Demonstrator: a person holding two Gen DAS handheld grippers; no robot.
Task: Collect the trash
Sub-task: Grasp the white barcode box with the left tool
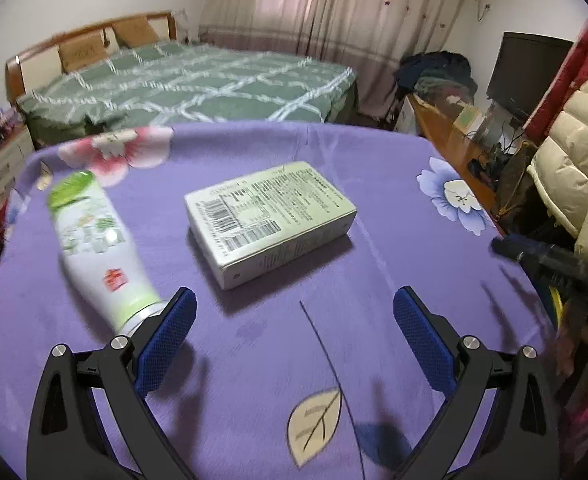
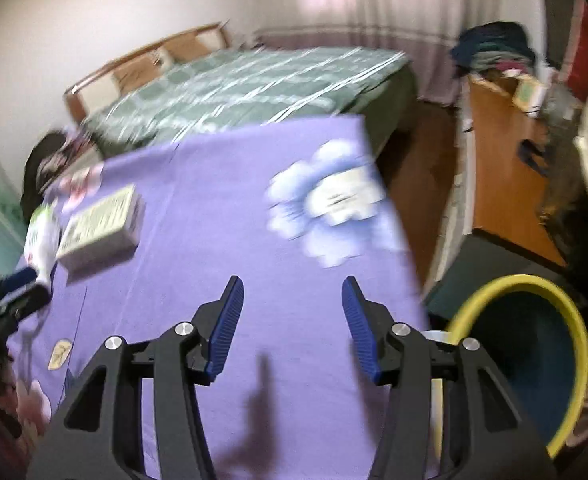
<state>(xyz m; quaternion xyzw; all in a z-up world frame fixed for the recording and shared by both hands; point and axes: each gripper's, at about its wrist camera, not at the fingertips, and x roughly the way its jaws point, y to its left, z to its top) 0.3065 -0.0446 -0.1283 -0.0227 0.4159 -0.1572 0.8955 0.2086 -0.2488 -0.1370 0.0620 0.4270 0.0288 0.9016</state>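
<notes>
Bottle [image 1: 94,240]: a white and green plastic bottle with a red mark on its label is lying on its side at the left of the purple cloth, its silver neck pointing toward the camera.
Box [image 1: 270,220]: a pale carton is lying flat beside the bottle but apart from it, its printed text and barcodes facing up.
Bin [image 2: 534,360]: a dark bin with a yellow rim is standing just past the cloth's right edge, mouth open upward.
</notes>
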